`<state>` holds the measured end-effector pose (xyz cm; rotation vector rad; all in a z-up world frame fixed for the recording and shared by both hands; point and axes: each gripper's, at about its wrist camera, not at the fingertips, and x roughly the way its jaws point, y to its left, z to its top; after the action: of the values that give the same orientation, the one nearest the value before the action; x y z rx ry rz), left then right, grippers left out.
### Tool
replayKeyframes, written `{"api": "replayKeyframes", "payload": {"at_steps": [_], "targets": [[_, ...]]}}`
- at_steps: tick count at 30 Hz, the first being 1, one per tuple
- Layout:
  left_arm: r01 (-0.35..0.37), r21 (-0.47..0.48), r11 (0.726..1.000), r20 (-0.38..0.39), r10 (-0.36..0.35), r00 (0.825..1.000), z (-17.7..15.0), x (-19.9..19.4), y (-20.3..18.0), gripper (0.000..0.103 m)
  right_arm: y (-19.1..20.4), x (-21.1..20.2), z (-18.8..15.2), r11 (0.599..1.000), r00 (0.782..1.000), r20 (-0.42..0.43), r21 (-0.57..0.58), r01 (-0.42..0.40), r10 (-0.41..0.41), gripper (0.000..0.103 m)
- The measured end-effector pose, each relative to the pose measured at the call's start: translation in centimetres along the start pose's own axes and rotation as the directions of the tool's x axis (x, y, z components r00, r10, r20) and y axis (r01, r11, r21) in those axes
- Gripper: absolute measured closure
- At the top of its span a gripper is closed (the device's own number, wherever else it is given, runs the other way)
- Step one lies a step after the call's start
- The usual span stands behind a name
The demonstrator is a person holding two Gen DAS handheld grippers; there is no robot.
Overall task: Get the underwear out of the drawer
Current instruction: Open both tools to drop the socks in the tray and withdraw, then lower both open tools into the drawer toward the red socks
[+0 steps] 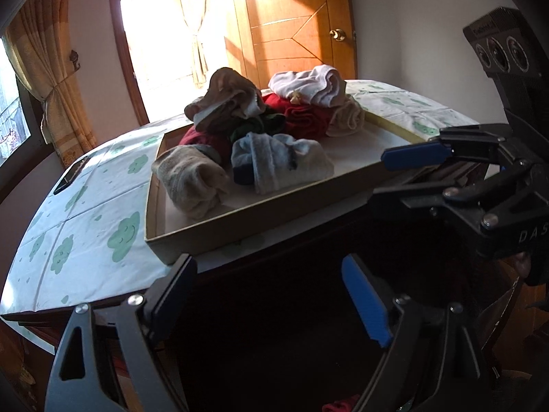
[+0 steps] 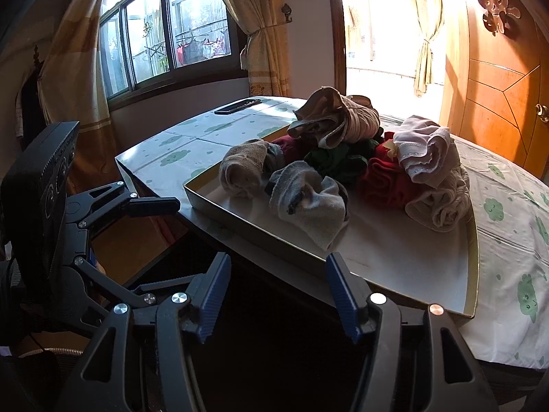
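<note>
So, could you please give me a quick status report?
Both claws, left and right, open, empty. Underwear pile untouched in tray. Nothing in the way.

Rolled socks and underwear (image 1: 260, 127) piled in tray (image 1: 240, 221), tray on tabletop (image 1: 85, 219); phone (image 2: 237, 106) at far tabletop edge, window (image 2: 164, 31) behind.

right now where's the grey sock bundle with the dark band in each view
Left wrist view: the grey sock bundle sits just left of the picture's centre, at the near edge of the clothes pile in the tray.
Right wrist view: the grey sock bundle lies at mid-picture, nearest the camera in the pile, inside the tray.
Shared landmark: the white underwear on the red garment, at the pile's right.
</note>
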<state>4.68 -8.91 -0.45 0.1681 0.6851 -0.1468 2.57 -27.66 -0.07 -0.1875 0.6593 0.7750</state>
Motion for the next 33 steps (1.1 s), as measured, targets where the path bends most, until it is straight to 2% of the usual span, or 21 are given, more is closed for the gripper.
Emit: {"api": "replayKeyframes", "payload": {"at_steps": [12, 21, 25, 31, 33], "targets": [[0.035, 0.012, 0.999, -0.081, -0.034, 0.996, -2.7, 1.1, -1.9, 0.015, -1.9, -1.1, -4.7, 0.999, 0.998, -0.054, 0.044, 0.031, -0.029, 0.043], [0.063, 0.099, 0.993, -0.184, -0.044, 0.982, -4.9, 1.9, -3.2, 0.015, -4.5, -1.6, -9.1, 0.995, 0.984, -0.160, 0.061, 0.083, -0.073, 0.043], [0.119, 0.091, 0.989, -0.266, -0.091, 0.960, -5.5, 2.6, -3.2, 0.015, -5.1, -1.4, -10.7, 0.995, 0.970, -0.229, 0.033, 0.096, -0.086, 0.043], [0.226, -0.005, 0.974, -0.397, -0.210, 0.894, -6.0, 4.0, -2.5, 0.015, -5.2, -1.0, -12.0, 0.994, 0.943, -0.314, -0.048, 0.101, -0.111, 0.043], [0.226, -0.024, 0.974, -0.421, -0.216, 0.881, -6.0, 4.3, -2.2, 0.015, -5.2, -0.9, -12.1, 0.992, 0.937, -0.329, -0.068, 0.103, -0.120, 0.043]]}}
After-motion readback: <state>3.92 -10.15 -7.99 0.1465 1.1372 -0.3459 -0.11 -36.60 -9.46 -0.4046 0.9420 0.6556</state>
